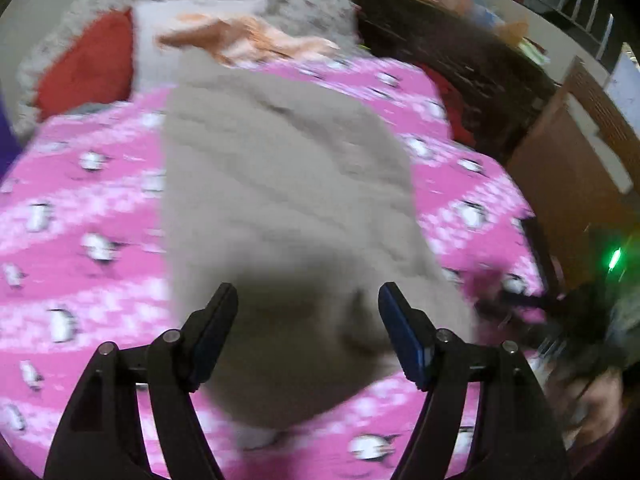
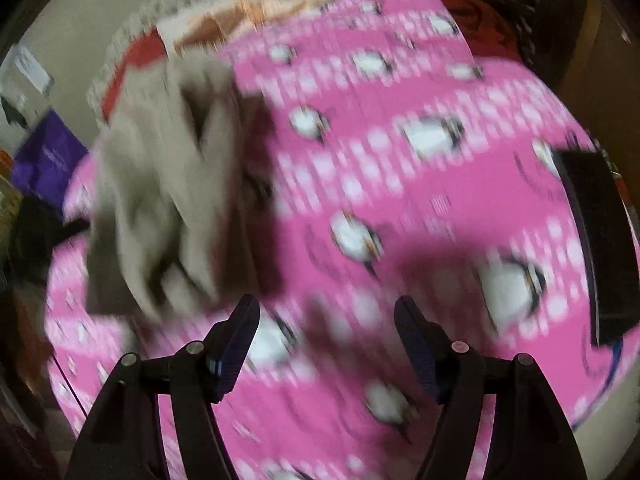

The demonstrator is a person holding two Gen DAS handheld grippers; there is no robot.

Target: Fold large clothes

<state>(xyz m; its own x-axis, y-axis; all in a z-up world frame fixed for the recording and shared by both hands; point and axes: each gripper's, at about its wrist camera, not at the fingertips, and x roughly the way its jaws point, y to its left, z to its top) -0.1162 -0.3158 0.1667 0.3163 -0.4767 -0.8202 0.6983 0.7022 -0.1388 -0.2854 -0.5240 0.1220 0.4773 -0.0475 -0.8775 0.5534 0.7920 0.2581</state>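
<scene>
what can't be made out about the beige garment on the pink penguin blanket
- Left wrist view: the beige fabric garment is motion-blurred; sleeves, collar and fold lines are unreadable.
- Right wrist view: heavy blur smears its edges against the pink penguin-print blanket.
- Neither view shows its underside or layer count.

open pink spread to the right, clutter along the far end and the edges

beige garment lying lengthwise down the middle of the pink penguin bedspread, bare pink on both sides of it, widest on its right. far end blocked by red cushion, white pillow and crumpled orange cloth. dark wooden furniture close along the right bed edge; flat black object lying at that edge. purple item off the left side. all blurred.
</scene>
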